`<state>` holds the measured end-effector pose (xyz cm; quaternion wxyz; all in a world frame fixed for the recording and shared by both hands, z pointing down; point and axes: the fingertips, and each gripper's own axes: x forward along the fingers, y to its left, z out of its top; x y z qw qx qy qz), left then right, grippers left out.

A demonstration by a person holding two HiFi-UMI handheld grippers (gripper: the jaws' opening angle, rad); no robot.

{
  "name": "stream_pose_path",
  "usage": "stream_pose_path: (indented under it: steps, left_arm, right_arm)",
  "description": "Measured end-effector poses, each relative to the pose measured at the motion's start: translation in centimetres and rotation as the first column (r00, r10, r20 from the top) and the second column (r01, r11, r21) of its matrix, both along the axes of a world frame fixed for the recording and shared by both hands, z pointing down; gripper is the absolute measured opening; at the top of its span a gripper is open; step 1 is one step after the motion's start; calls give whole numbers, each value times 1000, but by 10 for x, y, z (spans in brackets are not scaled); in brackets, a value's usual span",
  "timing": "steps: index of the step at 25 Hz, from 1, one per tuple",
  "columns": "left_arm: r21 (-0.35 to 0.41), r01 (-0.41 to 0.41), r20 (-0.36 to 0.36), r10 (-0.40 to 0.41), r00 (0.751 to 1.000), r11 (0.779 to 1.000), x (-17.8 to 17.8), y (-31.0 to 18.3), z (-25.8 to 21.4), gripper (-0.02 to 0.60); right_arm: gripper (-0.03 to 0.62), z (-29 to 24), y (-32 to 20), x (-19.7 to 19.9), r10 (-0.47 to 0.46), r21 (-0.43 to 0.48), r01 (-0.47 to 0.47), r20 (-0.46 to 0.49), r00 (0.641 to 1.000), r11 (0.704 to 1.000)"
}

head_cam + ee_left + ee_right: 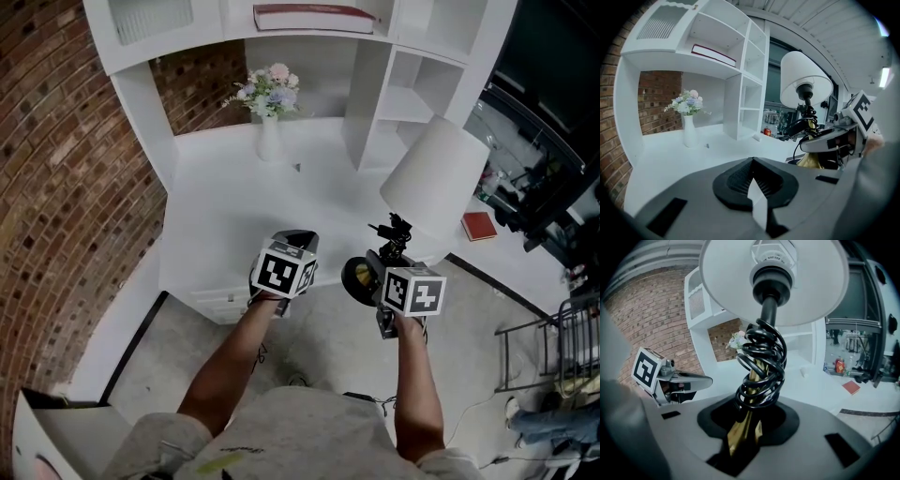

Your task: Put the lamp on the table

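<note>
The right gripper [745, 439] is clamped, jaws partway apart, on the brass stem of a table lamp [761, 376] with a white cone shade and a black cord coiled round the stem. The lamp is held in the air, not standing on anything, its shade [436, 178] leaning toward one o'clock over the right side of the white desk [225, 225]. At the right gripper's nine o'clock, the left gripper [754, 185] has its jaws closed together on nothing. At the left gripper's twelve o'clock, a white vase of pastel flowers [269, 108] stands on the desk.
</note>
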<state>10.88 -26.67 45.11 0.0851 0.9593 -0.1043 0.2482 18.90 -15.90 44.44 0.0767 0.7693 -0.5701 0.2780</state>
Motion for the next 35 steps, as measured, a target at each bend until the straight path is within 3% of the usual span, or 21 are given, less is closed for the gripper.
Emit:
stream_pose_path:
  steps: [23,35]
  left_arm:
    - [32,145,13,-145,989,989,-36,-70,7,-3]
    - [30,203,29,-204,979,979,-10,-106,15,-3]
  right_arm:
    - [120,10,-83,-2,-115,19,115,-17,993,993]
    - [120,21,-129,29,-176,10,177,-25,984,984]
